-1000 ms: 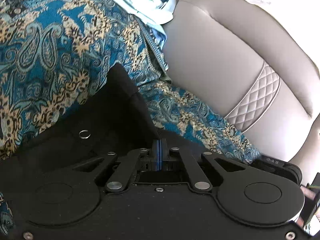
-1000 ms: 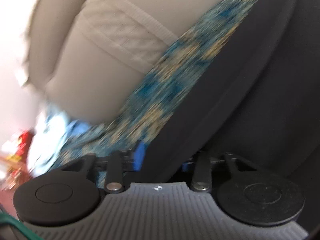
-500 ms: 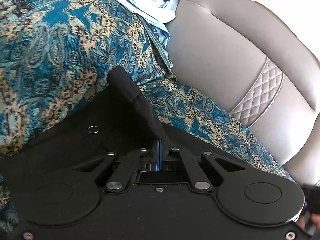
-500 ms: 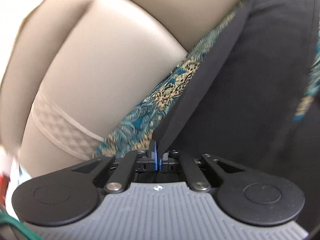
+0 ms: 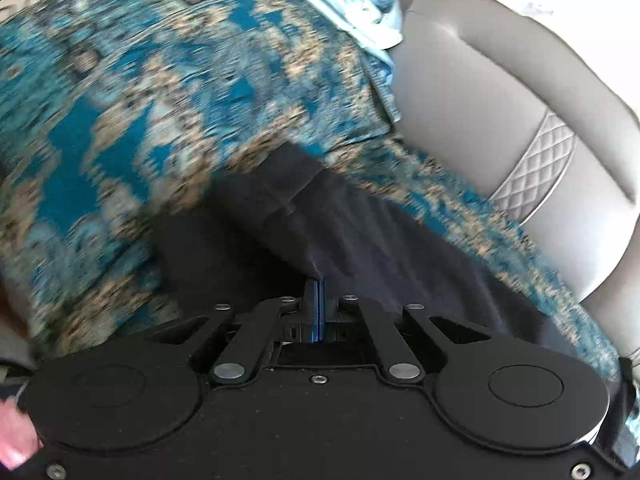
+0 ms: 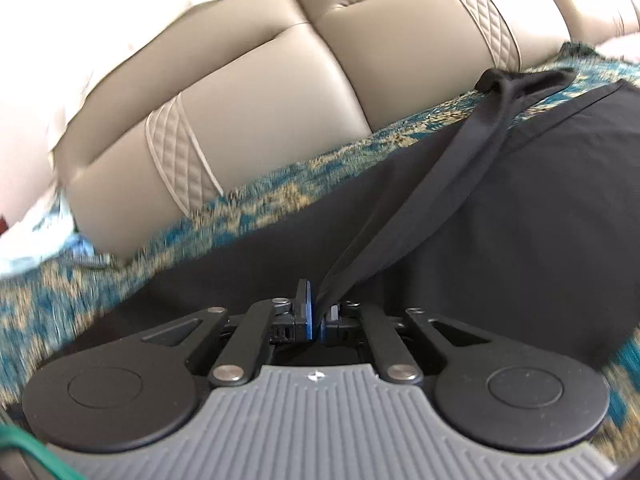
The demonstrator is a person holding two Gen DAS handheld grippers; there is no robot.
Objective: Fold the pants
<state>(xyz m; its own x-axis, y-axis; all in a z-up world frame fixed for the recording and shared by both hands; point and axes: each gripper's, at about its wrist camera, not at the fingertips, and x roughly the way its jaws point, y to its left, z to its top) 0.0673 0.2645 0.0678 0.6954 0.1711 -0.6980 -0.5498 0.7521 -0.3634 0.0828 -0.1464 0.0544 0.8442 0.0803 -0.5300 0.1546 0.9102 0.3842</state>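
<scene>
The black pants (image 5: 304, 216) lie on a blue and tan paisley cover (image 5: 120, 128). My left gripper (image 5: 318, 284) is shut on a fold of the black pants, which rises taut from its blue pads. In the right wrist view the pants (image 6: 520, 232) spread over the cover (image 6: 260, 208). My right gripper (image 6: 318, 308) is shut on an edge of the pants, and a stretched strip of cloth (image 6: 440, 184) runs from its jaws up to a bunched end by the sofa back.
A beige leather sofa back (image 6: 260, 92) with quilted strips (image 5: 536, 168) stands behind the cover. A pale blue garment (image 5: 360, 12) lies at the cover's far end. A hand (image 5: 12, 436) shows at the lower left edge.
Both grippers have moved with the pants held. The left view shifted back from the fold and is blurred. The right gripper swung so that the whole sofa back and the stretched strip show.
</scene>
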